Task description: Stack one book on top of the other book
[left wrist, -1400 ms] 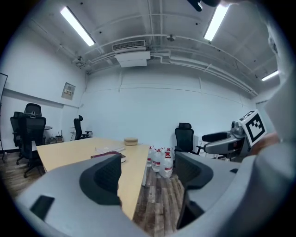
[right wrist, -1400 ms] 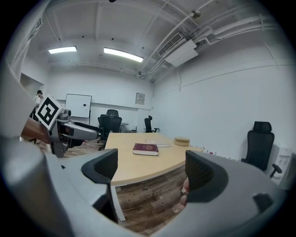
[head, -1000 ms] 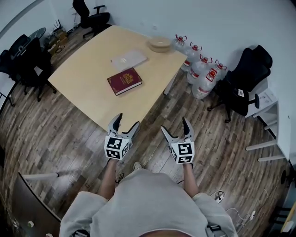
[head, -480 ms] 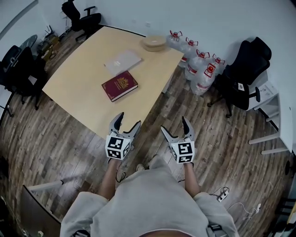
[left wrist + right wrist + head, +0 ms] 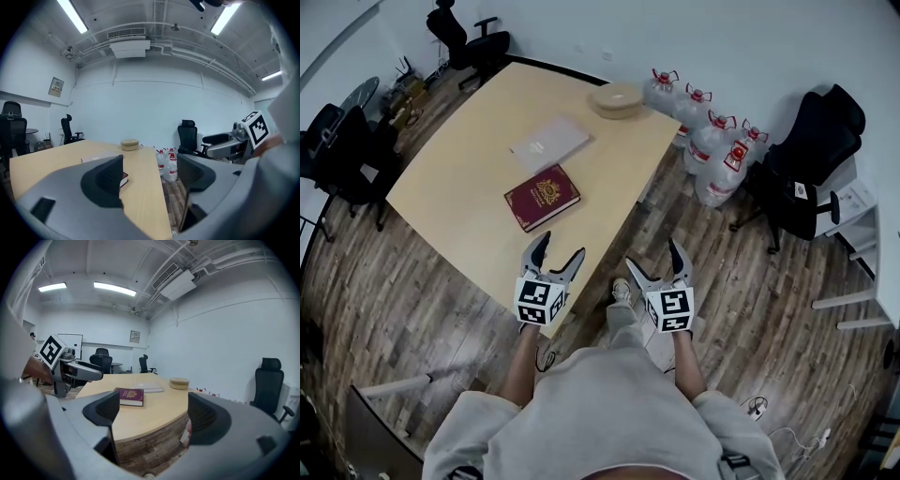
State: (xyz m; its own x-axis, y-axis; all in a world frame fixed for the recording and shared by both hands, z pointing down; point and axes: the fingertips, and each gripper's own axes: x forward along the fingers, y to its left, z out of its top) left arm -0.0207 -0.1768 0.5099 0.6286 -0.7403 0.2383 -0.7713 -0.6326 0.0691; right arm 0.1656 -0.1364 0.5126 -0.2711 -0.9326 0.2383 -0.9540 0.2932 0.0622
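Observation:
A dark red book (image 5: 542,197) (image 5: 130,396) lies flat near the middle of the light wooden table (image 5: 459,178). A pale grey book (image 5: 549,143) (image 5: 149,388) lies beyond it, apart from it. My left gripper (image 5: 554,250) is open and empty over the table's near corner, short of the red book. My right gripper (image 5: 658,259) is open and empty over the floor beside the table's right edge. In the left gripper view the left jaw hides most of the red book (image 5: 123,178).
A round tan container (image 5: 617,97) stands at the table's far corner. Several water jugs (image 5: 710,150) stand on the floor right of the table. Black office chairs (image 5: 806,169) (image 5: 473,33) stand around. My shoe (image 5: 620,291) shows between the grippers.
Both grippers and I have moved closer to the table; the left gripper now reaches over its near corner. The books lie where they were. Both grippers stay open.

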